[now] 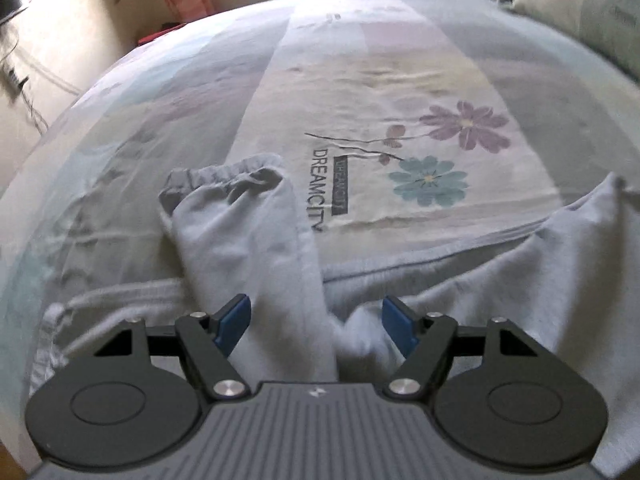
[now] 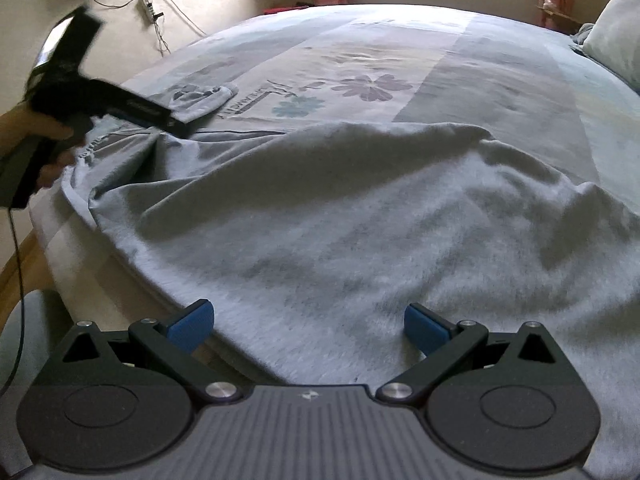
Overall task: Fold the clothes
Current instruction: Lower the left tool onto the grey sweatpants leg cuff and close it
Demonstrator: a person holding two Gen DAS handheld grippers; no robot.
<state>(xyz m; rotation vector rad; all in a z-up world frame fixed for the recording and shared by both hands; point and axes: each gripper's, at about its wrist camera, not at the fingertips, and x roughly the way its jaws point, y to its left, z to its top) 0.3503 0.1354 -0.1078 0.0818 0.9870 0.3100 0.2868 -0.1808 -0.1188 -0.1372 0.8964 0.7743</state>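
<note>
Left tool: the left tool (image 1: 316, 326) points down at the bed with its blue pads (image 1: 233, 324) spread wide; cloth lies between them, but neither pad presses on it.
Sleeve: a pale grey sleeve (image 1: 248, 240) runs from between the left tool's pads away up the bed, ending in a darker gathered cuff (image 1: 224, 178) that lies flat on the bedsheet.
Right tool: the right tool (image 2: 308, 326) has its jaws spread too, hovering at the near edge of the bed with nothing pinched.
Garment: the grey sweatshirt (image 2: 340, 220) lies spread and rumpled across the near part of the bed, its body straight ahead of the right tool and reaching under the gap between that tool's pads.
Person: at the left of the right wrist view, a hand (image 2: 36, 132) grips the handle of the left tool, whose tip sits over the garment's far left corner.
Bedsheet: the bedsheet (image 1: 400, 80) beyond the garment is pale, with printed flowers (image 1: 464, 124) and the word DREAMCITY.
Far end: a pillow (image 2: 616, 36) sits at the far right corner of the bed.
</note>
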